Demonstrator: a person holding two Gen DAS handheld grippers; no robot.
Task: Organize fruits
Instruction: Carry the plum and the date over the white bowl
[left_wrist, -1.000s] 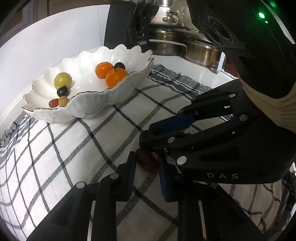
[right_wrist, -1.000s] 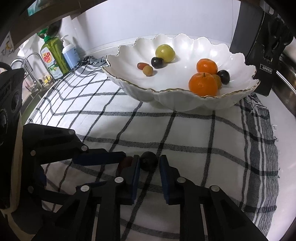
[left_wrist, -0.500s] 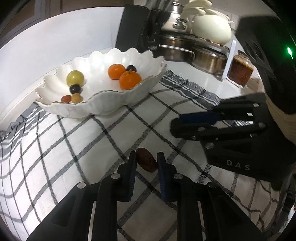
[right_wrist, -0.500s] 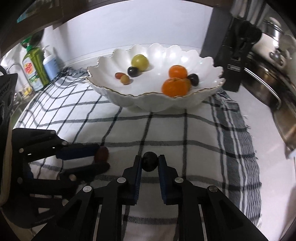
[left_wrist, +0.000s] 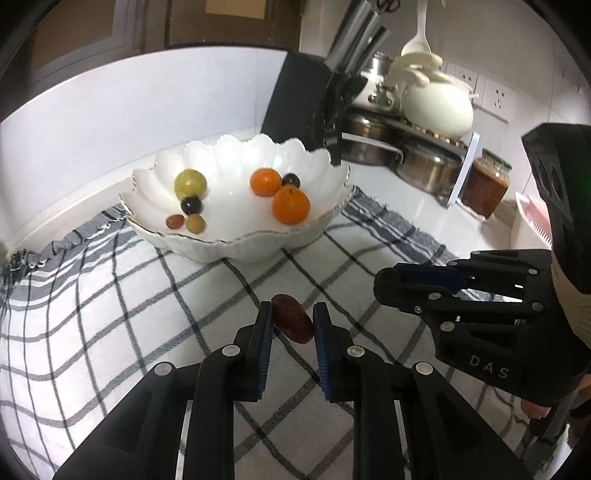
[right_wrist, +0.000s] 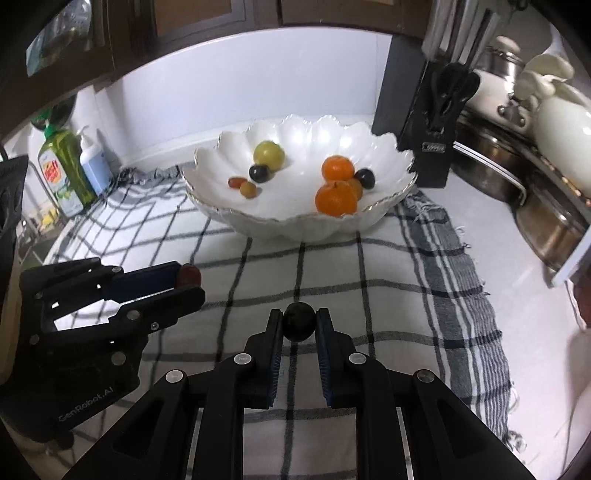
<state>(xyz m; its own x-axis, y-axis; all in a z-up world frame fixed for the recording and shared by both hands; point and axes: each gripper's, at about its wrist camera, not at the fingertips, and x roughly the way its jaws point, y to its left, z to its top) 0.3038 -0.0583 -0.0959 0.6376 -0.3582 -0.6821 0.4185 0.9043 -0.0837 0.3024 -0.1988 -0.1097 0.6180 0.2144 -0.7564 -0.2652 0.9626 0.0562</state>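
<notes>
Up close, the left gripper (left_wrist: 292, 325) has its blue-padded jaws clamped on an oblong reddish-brown fruit (left_wrist: 291, 319), smooth-skinned and date-like. Its long axis lies slantwise across the jaws, running from about ten o'clock to four o'clock in the left wrist view, the upper end poking past the fingertips. From the right wrist view the same fruit (right_wrist: 189, 275) shows as a small red nub at the tip of that gripper (right_wrist: 186, 282), out at nine o'clock.

The right gripper (right_wrist: 299, 325) is closed on one small round dark fruit (right_wrist: 299, 321), matt black and nearly spherical, so it has no direction to speak of. Both fruits are held above the white cloth with black and grey checks (right_wrist: 388, 295), a coarse woven cloth with a fringed edge.

Toward twelve o'clock on the cloth sits the white scalloped porcelain bowl with a thin gold rim (right_wrist: 295, 225). Counted in the right wrist view, it holds one yellow-green round fruit (right_wrist: 269, 153), three orange mandarins (right_wrist: 336, 197), one half hidden behind the others, two dark grapes (right_wrist: 259, 172), one red grape (right_wrist: 236, 181) and one tan grape (right_wrist: 248, 189).

Beyond the bowl at one o'clock stands a black knife block (right_wrist: 417, 110), with steel pots (right_wrist: 491, 162) to its right. At ten o'clock are a green dish-soap bottle (right_wrist: 62, 173) and a white pump bottle (right_wrist: 94, 162).
</notes>
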